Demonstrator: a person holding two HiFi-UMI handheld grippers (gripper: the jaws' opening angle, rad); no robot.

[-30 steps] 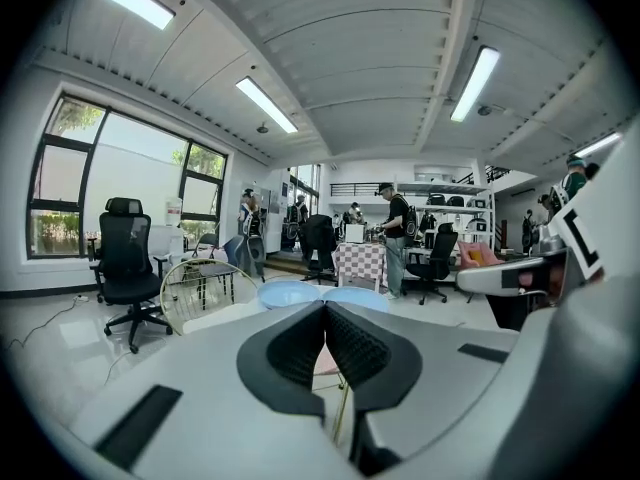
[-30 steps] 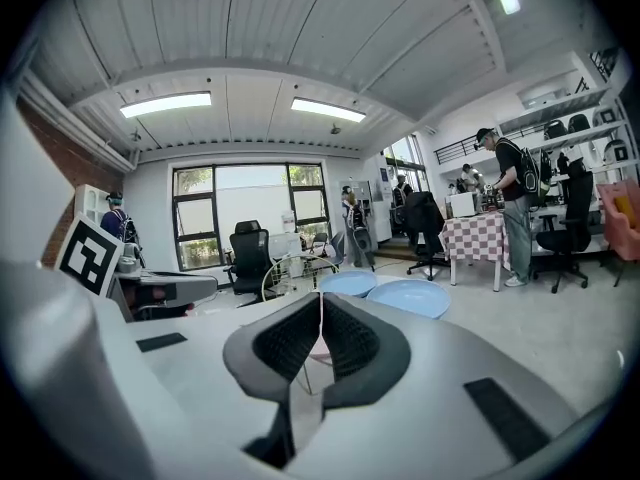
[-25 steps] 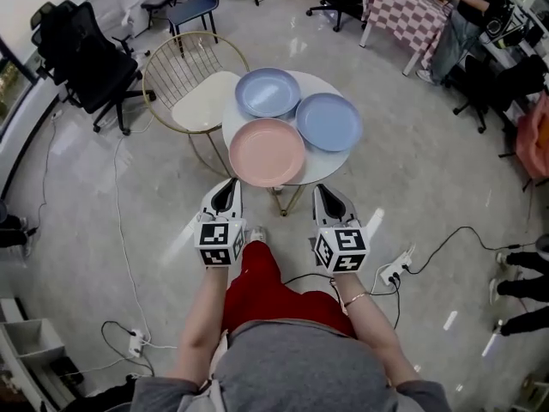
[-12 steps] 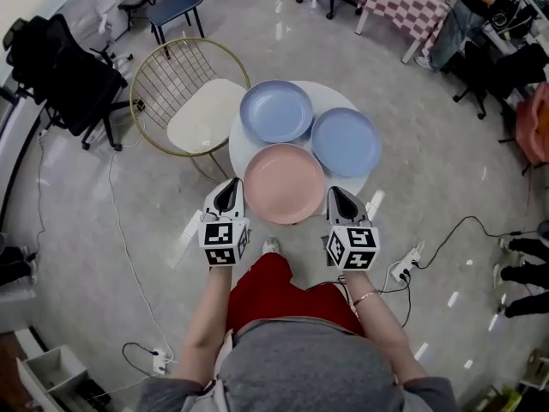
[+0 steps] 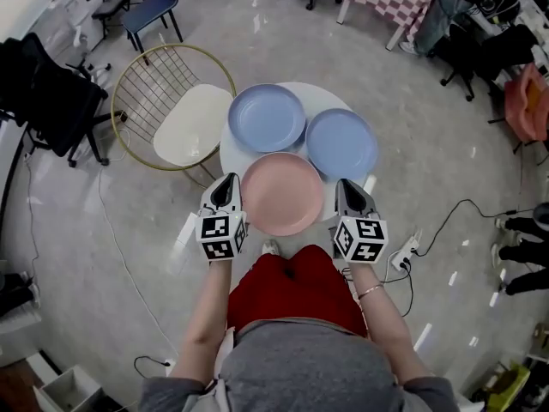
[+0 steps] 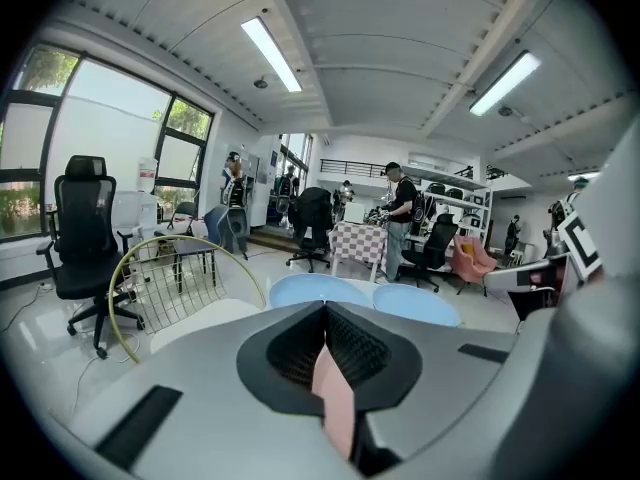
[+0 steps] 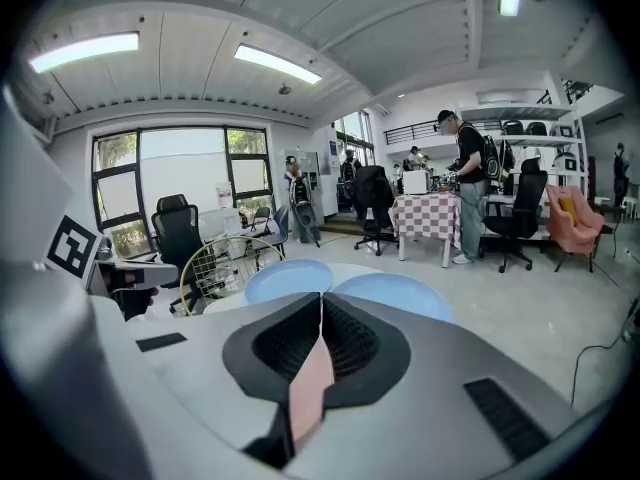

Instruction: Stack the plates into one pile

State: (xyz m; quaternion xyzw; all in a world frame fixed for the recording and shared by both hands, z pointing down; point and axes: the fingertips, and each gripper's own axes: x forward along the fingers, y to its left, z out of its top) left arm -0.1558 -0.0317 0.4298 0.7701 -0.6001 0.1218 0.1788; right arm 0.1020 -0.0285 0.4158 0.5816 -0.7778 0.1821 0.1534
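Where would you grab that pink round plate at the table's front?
Probably by its thin rim. The pink round plate lies flat on the small white round table, so only the edge offers a hold. Come from its left or right side, where the left tool and right tool sit, shut; two blue round plates crowd its far side.

Wire chair [image 5: 193,127] just left of the round table [image 5: 230,155], plates [image 5: 282,194] covering its top; open floor [image 5: 429,161] rightward.
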